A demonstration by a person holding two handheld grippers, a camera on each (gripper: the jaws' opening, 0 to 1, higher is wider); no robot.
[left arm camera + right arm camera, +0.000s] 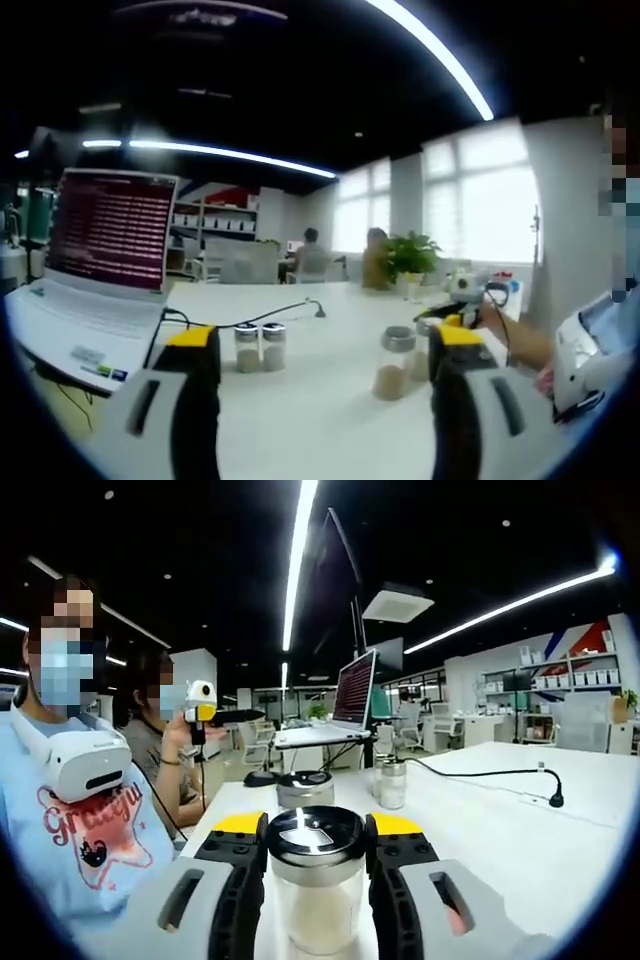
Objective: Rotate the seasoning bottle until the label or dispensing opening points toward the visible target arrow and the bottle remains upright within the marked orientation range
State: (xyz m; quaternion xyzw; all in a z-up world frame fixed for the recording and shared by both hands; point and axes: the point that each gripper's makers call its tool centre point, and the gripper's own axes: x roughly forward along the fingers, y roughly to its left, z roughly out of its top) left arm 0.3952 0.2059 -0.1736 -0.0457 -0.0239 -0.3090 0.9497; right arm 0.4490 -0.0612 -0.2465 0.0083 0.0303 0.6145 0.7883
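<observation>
While upright, seasoning bottle point(315, 875) clamped between right gripper point(317, 855) jaws, white table point(500, 830)

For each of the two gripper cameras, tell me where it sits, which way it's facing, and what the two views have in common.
Left gripper view: rides the left gripper, looking across the white table past two small shakers toward the laptop and windows; its jaws stand open.
Right gripper view: rides the right gripper, jaws shut on a seasoning bottle, facing people beside the table.
Shared: the table, the laptop and the cable.
</observation>
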